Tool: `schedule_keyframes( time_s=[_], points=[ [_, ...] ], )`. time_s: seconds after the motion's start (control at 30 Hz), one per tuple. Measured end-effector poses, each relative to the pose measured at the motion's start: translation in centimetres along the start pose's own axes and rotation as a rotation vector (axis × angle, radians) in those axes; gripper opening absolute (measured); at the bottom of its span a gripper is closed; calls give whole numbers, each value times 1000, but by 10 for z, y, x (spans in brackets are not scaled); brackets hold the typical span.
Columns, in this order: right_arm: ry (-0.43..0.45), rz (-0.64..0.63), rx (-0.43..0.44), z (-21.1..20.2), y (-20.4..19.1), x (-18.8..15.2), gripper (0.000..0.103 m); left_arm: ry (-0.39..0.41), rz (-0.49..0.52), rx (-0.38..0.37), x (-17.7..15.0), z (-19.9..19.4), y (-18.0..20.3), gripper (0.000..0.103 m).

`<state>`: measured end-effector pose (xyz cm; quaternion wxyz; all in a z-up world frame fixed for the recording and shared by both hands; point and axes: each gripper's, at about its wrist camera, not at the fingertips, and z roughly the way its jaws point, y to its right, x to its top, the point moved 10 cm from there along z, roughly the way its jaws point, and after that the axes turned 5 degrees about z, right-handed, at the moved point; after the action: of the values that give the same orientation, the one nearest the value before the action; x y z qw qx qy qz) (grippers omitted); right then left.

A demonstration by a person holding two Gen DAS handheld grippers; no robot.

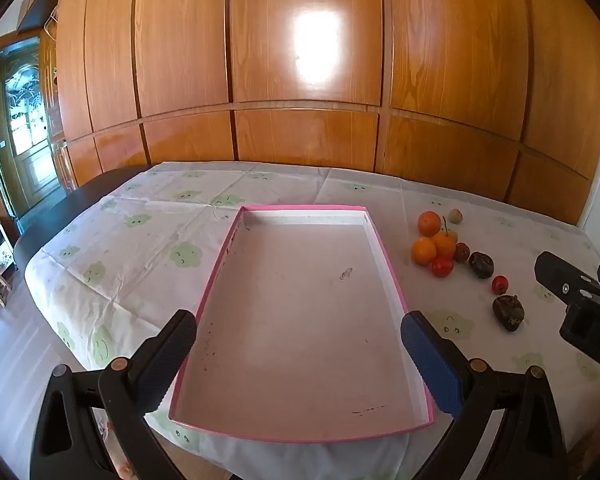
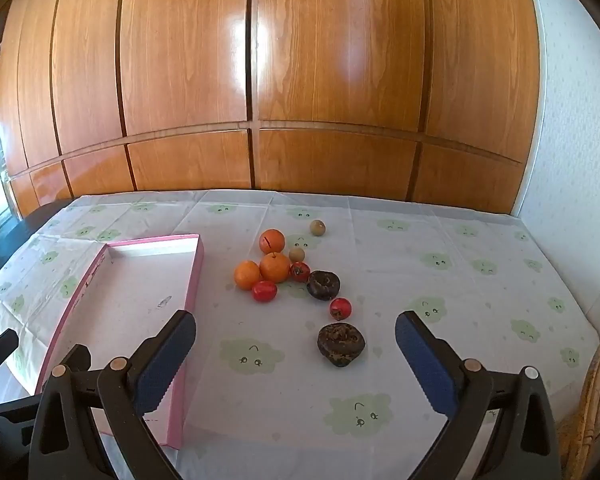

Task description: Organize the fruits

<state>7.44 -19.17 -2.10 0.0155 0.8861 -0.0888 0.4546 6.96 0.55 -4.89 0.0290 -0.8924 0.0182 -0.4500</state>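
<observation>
Our right tongs (image 2: pixel 296 360) hang spread and empty, tilted down over the desk (image 2: pixel 460 280); the nearest dark fruit (image 2: pixel 341 344) lies just ahead, between the pads, a little right of centre. The other fruits (image 2: pixel 274 267) cluster farther ahead. Our left tongs (image 1: pixel 298 360), also spread and empty, point into the bare pink tray (image 1: pixel 236 248), left of the fruit.

My left camera looks forward and down along its tongs, close over the pink tray (image 1: pixel 300 320), which fills the lower middle; the fruit (image 1: pixel 440 248) sits at right. My right camera, angled alike, centres the fruit (image 2: pixel 276 268), tray (image 2: pixel 192 288) at lower left. Both share the tablecloth (image 1: pixel 160 232) and wooden wall (image 1: pixel 300 60).
</observation>
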Motion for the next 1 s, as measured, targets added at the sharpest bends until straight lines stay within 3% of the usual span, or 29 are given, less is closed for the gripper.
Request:
schedule_keyframes(
  time_s=[1.0],
  points=[
    [-6,0,1,3,1,-2,102,-20,7,-2,-3,4,6,103]
  ],
)
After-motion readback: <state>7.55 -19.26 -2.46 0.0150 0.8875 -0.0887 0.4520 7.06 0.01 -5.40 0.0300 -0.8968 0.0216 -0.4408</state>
